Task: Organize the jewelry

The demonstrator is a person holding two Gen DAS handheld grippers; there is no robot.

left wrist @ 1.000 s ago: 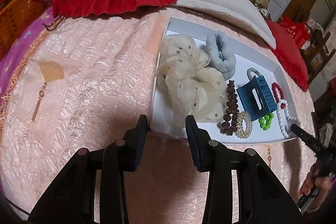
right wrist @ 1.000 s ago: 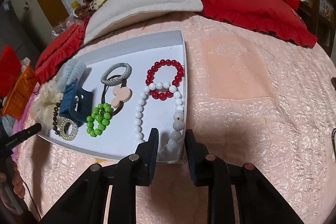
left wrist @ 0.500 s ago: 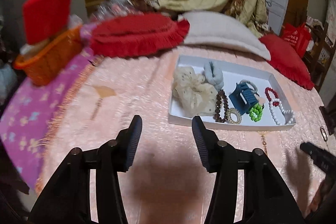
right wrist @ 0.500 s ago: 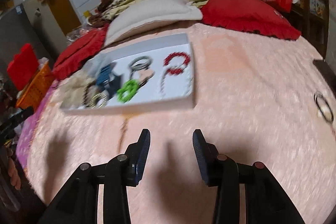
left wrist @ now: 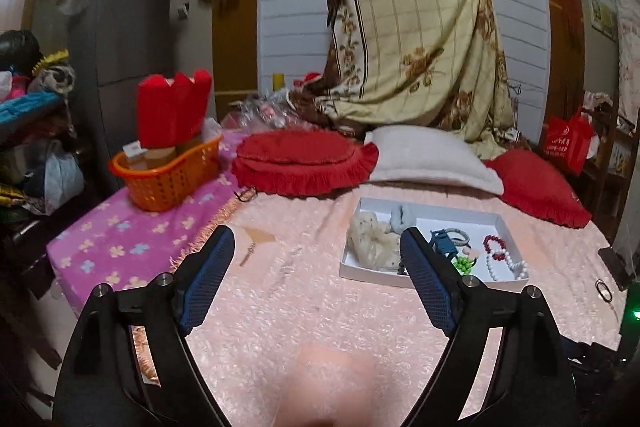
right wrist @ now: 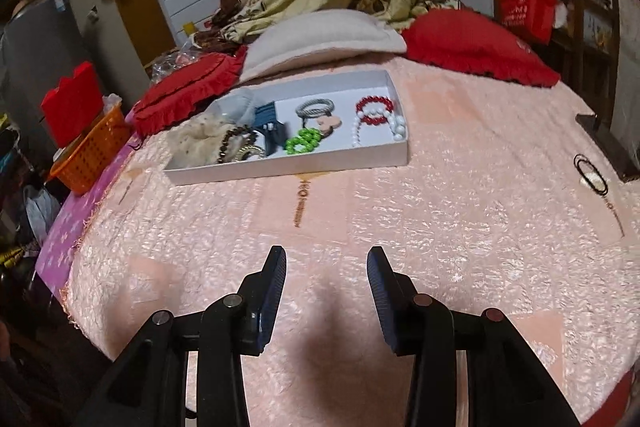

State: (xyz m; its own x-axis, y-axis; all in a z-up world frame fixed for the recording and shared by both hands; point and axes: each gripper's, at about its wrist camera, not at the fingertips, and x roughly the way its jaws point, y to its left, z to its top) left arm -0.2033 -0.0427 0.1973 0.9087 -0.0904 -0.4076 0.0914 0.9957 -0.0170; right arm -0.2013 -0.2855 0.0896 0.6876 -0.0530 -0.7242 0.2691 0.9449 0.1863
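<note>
Nearest, the left tongs (left wrist: 316, 259) and right tongs (right wrist: 327, 269) both gape wide, holding nothing, above the pink bedspread (right wrist: 440, 211). Farther on, the white tray (right wrist: 288, 165) lies on the bed with the green bead bracelet (right wrist: 303, 142), red bead bracelet (right wrist: 374, 107) and cream scrunchie (left wrist: 370, 243) inside. Beyond it lie red pillows (right wrist: 476, 45).

bed's got a shiny quilted pink cloth cover (right wrist: 440, 187), the tray (right wrist: 288, 165) looks like matt white cardboard, beads (right wrist: 374, 107) are glossy, and that orange basket (left wrist: 168, 179) is perforated plastic
</note>
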